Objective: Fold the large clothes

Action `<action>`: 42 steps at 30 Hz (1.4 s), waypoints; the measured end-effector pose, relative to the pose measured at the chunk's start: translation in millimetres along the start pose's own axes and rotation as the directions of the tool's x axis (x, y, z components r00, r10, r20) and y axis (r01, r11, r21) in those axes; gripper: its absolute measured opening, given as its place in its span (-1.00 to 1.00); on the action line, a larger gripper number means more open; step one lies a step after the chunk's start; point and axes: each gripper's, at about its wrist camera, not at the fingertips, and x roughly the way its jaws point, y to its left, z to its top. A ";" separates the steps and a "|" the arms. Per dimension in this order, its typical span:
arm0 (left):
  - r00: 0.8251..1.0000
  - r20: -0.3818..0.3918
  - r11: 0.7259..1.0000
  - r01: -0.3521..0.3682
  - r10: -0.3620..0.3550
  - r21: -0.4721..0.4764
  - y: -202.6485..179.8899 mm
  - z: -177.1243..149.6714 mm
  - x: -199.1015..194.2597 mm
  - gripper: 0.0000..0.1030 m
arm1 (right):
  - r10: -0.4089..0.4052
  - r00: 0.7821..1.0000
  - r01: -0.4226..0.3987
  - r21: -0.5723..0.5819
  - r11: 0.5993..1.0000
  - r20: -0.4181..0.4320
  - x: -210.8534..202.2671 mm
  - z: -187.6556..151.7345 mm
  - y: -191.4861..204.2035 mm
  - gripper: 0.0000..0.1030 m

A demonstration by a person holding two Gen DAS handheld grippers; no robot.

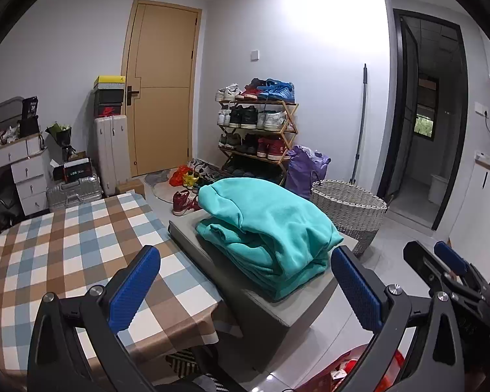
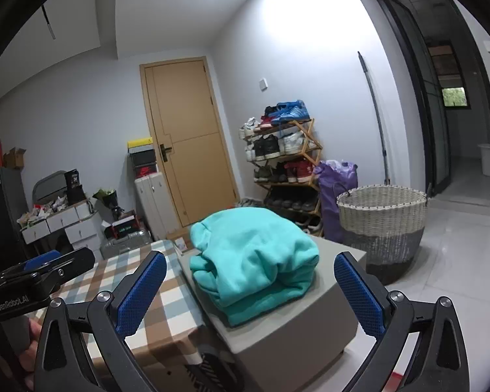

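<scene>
Folded teal sweatshirt [image 1: 264,228] lies atop grey block [image 1: 271,307] beside checkered tabletop [image 1: 81,245]; wicker basket [image 1: 352,209] behind block. Left tongs [image 1: 245,289] and right tongs [image 2: 250,294] spread wide, empty, short of block.

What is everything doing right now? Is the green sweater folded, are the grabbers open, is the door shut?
Teal sweatshirt: folded into a bundle, lying on the grey box.
Left gripper: open, holding nothing.
Right gripper: open, holding nothing.
Wooden door: shut.
Black-framed doorway: open.
Wicker basket: upright, contents hidden.
Shoe rack: full of shoes.
Checked tablecloth: spread flat.
</scene>
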 end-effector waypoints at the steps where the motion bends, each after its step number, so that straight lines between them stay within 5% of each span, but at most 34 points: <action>1: 1.000 -0.004 1.000 0.006 -0.006 -0.003 0.3 0.4 -0.3 0.98 | 0.002 1.000 -0.002 -0.005 1.000 0.002 -0.2 -0.1 1.0 1.00; 42: 1.000 -0.008 0.999 0.026 -0.026 0.025 -8.6 4.5 -13.1 0.98 | 0.042 0.998 -0.040 0.043 0.998 -0.039 3.4 -7.3 -4.2 1.00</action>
